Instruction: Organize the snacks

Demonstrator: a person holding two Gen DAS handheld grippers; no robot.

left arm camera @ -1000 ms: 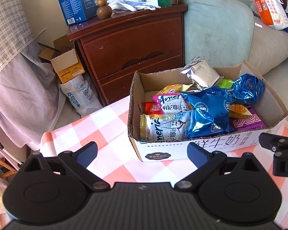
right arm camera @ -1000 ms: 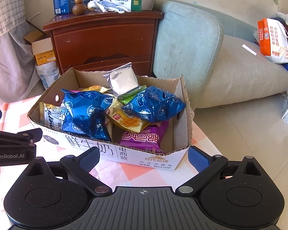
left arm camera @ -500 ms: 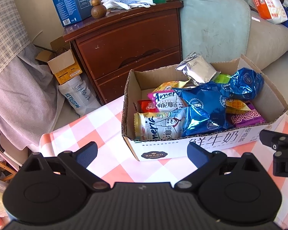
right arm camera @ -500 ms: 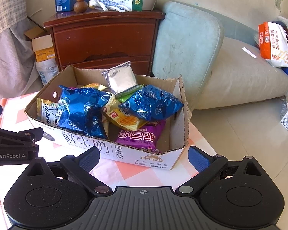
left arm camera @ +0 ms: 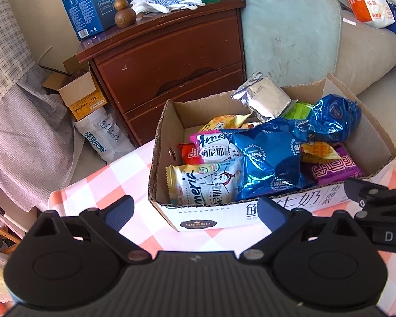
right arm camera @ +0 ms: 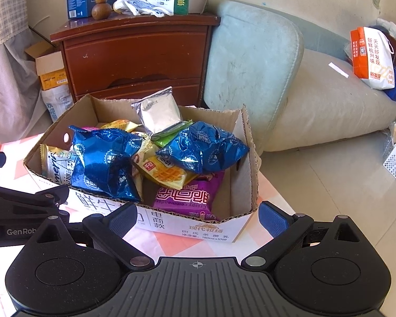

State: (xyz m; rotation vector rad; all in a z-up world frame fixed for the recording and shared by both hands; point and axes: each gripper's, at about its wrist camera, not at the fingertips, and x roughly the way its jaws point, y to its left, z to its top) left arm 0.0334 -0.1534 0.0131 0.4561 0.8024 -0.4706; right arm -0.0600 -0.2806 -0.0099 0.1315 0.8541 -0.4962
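You are holding both grippers low at the near edge of the checked surface point(left arm camera: 97, 174), facing the cardboard box point(left arm camera: 216, 216) that is sitting at frame centre in both views. The left gripper point(left arm camera: 195, 208) is hovering with its fingers spread wide and empty; the right gripper point(right arm camera: 198, 215) is doing the same, fingers wide, nothing between them.

All the snacks are lying heaped inside the box, none on the surface that I can see. If you are reaching in next, go for a top packet: the silver pouch point(right arm camera: 158, 113) is standing proud at the back and is offering a free edge. Pinch a sealed seam rather than the puffed middle, since these foil bags are likely slipping and crushing under a flat squeeze. Steady the box wall with the other gripper as you are lifting.

Counting what is showing: two blue foil bags point(right arm camera: 105, 163), one silver pouch, one purple packet point(right arm camera: 187, 198), two cartoon-face packets point(left arm camera: 206, 182), one waffle-print packet point(right arm camera: 166, 171), one small red packet point(left arm camera: 188, 153). More may be hiding underneath.
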